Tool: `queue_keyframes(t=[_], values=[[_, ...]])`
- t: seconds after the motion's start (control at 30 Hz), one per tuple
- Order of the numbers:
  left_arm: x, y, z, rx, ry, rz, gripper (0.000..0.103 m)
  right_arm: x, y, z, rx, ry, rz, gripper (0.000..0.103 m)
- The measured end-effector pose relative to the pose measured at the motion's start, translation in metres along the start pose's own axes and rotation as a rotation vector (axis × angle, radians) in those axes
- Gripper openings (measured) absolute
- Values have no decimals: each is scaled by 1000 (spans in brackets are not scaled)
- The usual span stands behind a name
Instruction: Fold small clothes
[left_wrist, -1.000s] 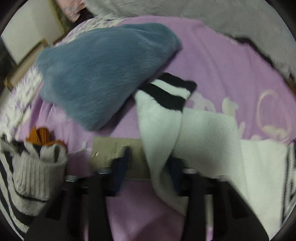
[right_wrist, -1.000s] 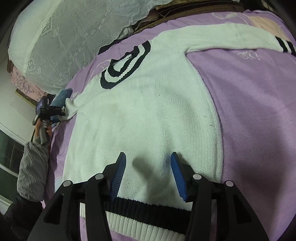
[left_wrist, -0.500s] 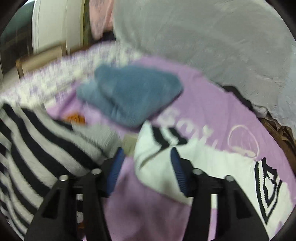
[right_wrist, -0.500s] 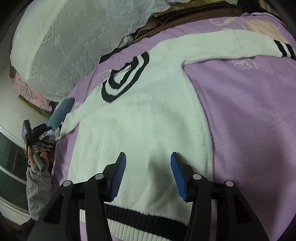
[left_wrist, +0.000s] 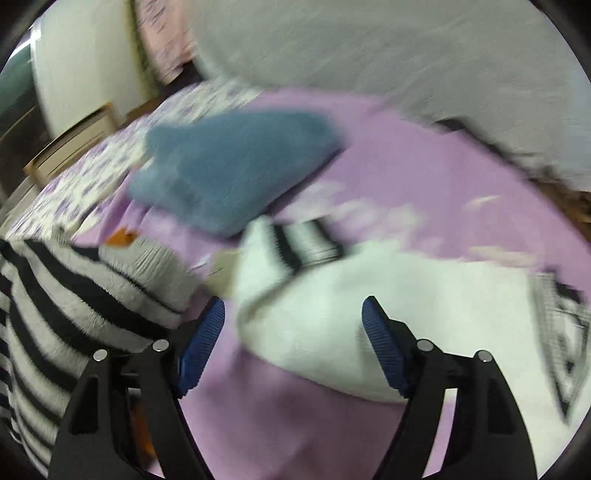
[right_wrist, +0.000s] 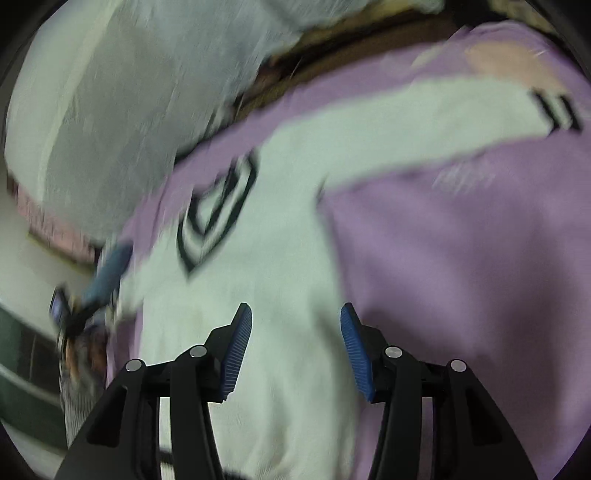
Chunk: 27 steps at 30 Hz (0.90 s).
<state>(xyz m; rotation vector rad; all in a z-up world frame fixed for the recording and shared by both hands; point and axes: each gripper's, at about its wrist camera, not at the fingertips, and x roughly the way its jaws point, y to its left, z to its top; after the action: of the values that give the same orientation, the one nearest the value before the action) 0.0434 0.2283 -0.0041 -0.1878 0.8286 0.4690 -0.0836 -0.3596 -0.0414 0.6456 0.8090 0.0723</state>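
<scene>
Both my views are smeared with motion. The white sweater loses its collar stripes to blur, and my right view's bottom edge cuts off its hem. My left gripper shows only as a dark smudge at that view's left side. The print on the purple bedsheet is unreadable. The striped garment runs off the left edge.
</scene>
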Motion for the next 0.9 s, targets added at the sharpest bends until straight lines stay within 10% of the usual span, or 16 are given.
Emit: queue_keyframes(t=[0.2,0.6,0.8,0.9], values=[[-51,-110,-31,178,-6,-248,88,-15,-71,57,206,-188,-84,51],[-52,-281,-81,298,155,-422,88,2,-185,76,955,-405,-179,54],[-1,-281,-118,296,245,-388,89,14,-179,71,877,-556,-216,52],[-8,-282,-119,324,204,-388,89,13,-188,78,834,-556,-222,31]])
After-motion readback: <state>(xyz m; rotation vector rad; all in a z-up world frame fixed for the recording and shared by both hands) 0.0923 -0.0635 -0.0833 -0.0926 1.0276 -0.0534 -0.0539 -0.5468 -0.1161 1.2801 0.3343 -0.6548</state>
